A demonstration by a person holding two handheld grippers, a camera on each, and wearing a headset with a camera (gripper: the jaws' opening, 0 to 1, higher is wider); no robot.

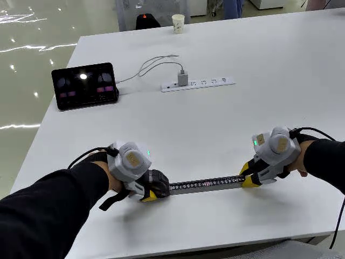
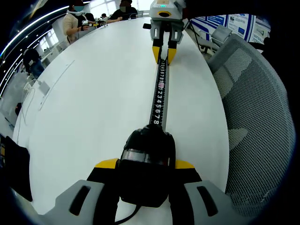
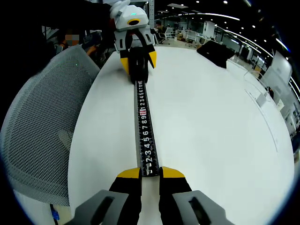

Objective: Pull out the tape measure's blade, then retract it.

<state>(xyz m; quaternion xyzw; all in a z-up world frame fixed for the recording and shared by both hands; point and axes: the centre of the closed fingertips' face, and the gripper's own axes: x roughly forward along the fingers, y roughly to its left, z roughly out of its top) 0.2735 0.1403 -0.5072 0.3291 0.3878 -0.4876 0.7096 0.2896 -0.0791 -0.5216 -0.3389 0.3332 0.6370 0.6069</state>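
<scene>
While the left gripper (image 1: 146, 190) clamps its yellow-tipped jaws against both sides of the tape measure's case (image 1: 157, 185), the right gripper (image 1: 248, 177) pinches the free end of the blade (image 1: 207, 184) between its own yellow tips. The whole tape lies flat on the white table (image 1: 226, 129), on the person's side of the power strip (image 1: 198, 83) and well apart from it. The case sits to the strip's left and the blade's end to its right. The case is black, rounded and glossy. The blade is a narrow, dark, straight band printed with pale numerals and a red mark. The tabletop is smooth and faintly shiny.
</scene>
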